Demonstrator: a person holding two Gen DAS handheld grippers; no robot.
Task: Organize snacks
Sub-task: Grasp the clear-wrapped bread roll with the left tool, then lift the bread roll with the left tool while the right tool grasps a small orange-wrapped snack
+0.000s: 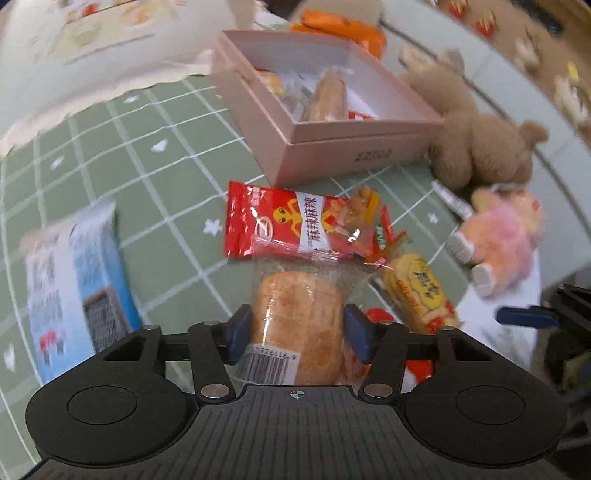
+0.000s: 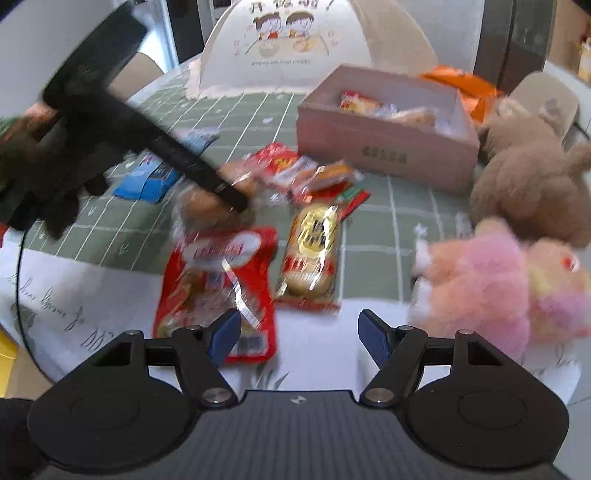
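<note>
Left wrist view: the left tool point(image 1: 297, 328) is clamped on a clear-wrapped bread bun point(image 1: 297, 325), its blue pads pressing both sides of the bun, with a barcode label on the wrapper at the near end. Just beyond the bun lies a red snack packet point(image 1: 291, 223) on the green checked cloth point(image 1: 162, 173) that covers the tabletop; a yellow rice-cracker pack point(image 1: 419, 291) lies just to the right, and a blue-and-white packet point(image 1: 74, 291) lies apart to the left. Farther back stands an open pink box point(image 1: 354, 147) already holding a few wrapped snacks, with an orange bag point(image 1: 340, 26) behind it. A brown plush bear point(image 1: 476, 140) leans at the box's right corner and a pink plush toy point(image 1: 506, 240) lies near the cloth's right edge. A bare stretch of cloth lies between the blue-and-white packet and the box.

In the right wrist view, the right tool point(image 2: 299, 338) hangs with its fingers apart and nothing between them, above the tabletop's near edge, where a white cloth with script writing point(image 2: 74, 295) shows. A red pouch point(image 2: 218, 291) lies just ahead of its left finger. A white card with cartoon children point(image 2: 284, 40) stands at the far edge, with dark furniture behind it.
</note>
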